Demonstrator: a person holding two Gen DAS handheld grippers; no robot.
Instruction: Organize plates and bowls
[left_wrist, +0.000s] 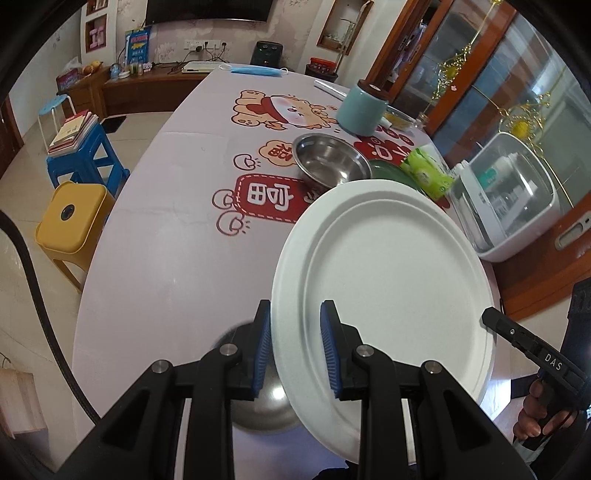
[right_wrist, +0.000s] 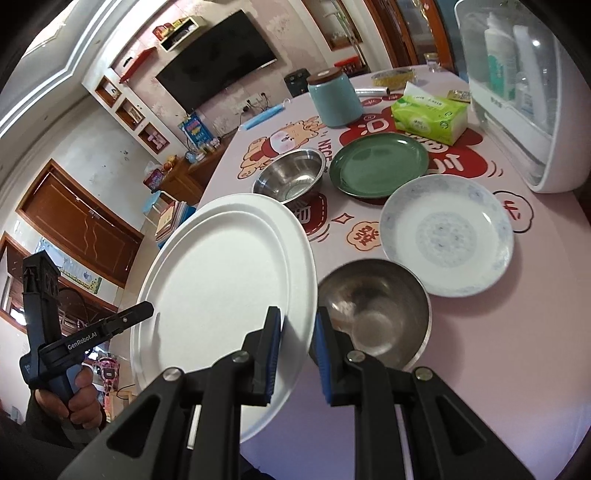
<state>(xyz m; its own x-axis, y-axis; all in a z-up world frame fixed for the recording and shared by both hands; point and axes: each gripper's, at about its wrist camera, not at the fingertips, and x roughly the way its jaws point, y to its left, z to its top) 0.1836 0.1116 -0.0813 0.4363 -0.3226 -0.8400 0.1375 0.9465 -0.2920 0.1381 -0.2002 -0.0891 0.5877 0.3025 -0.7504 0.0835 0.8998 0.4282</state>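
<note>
A large white plate (left_wrist: 388, 280) is tilted up above the table, with both grippers at its rim. My left gripper (left_wrist: 295, 347) has its jaws on either side of the plate's left edge. My right gripper (right_wrist: 297, 350) straddles the plate's (right_wrist: 221, 295) right edge, jaws close on it. A steel bowl (right_wrist: 373, 310) sits just right of the right gripper. A white patterned plate (right_wrist: 447, 236), a green plate (right_wrist: 378, 164) and a second steel bowl (right_wrist: 291, 177) lie further back; that bowl also shows in the left wrist view (left_wrist: 330, 158).
A teal canister (right_wrist: 334, 98), a green tissue pack (right_wrist: 428, 114) and a white lidded storage box (right_wrist: 524, 92) stand at the back right of the table (left_wrist: 166, 258). Yellow (left_wrist: 70, 221) and blue (left_wrist: 85, 155) stools stand on the floor left.
</note>
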